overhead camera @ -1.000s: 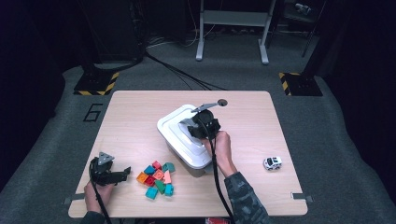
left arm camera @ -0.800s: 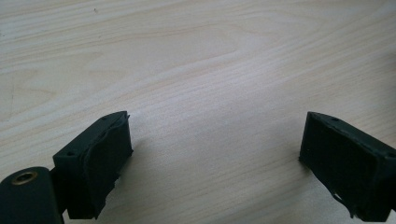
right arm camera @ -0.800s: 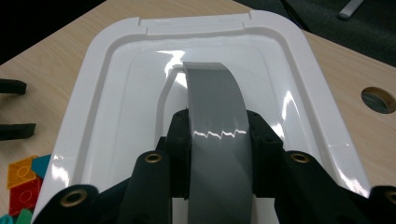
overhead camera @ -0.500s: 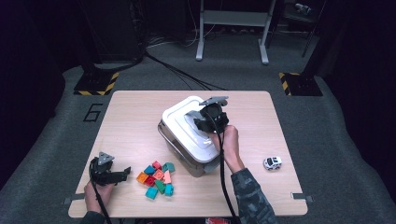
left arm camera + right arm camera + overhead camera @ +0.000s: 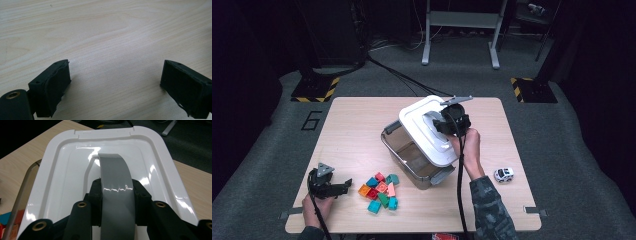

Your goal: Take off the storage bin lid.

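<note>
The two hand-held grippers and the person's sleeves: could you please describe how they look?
Both are black. The left hand-held gripper carries a grey three-cornered plate on top; in its own view its two jaws are blocky, with flat dark pads. The right hand-held gripper bears a similar grey plate, brass-coloured rivets show on its jaw arms, and a black cable trails from each. The right forearm wears a dark camouflage-patterned sleeve.
</note>
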Demonstrator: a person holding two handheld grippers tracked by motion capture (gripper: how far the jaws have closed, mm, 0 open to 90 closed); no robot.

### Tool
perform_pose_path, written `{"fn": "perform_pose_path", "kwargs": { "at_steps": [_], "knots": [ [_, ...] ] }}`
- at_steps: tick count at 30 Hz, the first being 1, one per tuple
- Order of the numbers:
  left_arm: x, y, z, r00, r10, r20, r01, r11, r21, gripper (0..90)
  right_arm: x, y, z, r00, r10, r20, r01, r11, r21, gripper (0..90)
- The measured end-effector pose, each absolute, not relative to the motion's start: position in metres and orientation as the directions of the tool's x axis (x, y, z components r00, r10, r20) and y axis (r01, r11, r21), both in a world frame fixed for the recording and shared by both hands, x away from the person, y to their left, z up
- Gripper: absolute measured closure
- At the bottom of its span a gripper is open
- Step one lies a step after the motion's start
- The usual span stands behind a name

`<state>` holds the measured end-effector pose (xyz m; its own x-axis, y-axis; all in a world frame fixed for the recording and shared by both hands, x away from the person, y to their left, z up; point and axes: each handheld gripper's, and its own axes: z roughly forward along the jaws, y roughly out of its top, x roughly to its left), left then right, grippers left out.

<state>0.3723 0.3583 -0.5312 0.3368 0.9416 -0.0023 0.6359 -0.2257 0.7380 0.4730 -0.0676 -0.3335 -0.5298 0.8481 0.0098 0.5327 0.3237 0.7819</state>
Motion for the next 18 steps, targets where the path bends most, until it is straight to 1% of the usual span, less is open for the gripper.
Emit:
{"fn": "perform_pose_path", "kwargs": {
  "at_steps": [3,8,15,18],
  "knots": [
    [0.372,0.358,-0.531,0.333,0.943,-0.005,0.635,-0.22,0.741,8.8,0.475,-0.079,-0.332,-0.516,0.857,0.0,0.527,0.317,0.788,66.6],
    [0.372,0.358,-0.531,0.334,0.943,-0.004,0.635,-0.221,0.74,8.8,0.479,-0.097,-0.328,-0.464,0.886,0.008,0.541,0.276,0.794,66.6],
    [0.373,0.358,-0.531,0.334,0.943,-0.005,0.635,-0.221,0.74,8.8,0.489,-0.125,-0.33,-0.404,0.915,0.002,0.547,0.24,0.802,66.6],
    [0.373,0.358,-0.531,0.334,0.943,-0.005,0.635,-0.221,0.74,8.8,0.493,-0.134,-0.332,-0.374,0.927,0.016,0.559,0.211,0.802,66.6]
  ]
}}
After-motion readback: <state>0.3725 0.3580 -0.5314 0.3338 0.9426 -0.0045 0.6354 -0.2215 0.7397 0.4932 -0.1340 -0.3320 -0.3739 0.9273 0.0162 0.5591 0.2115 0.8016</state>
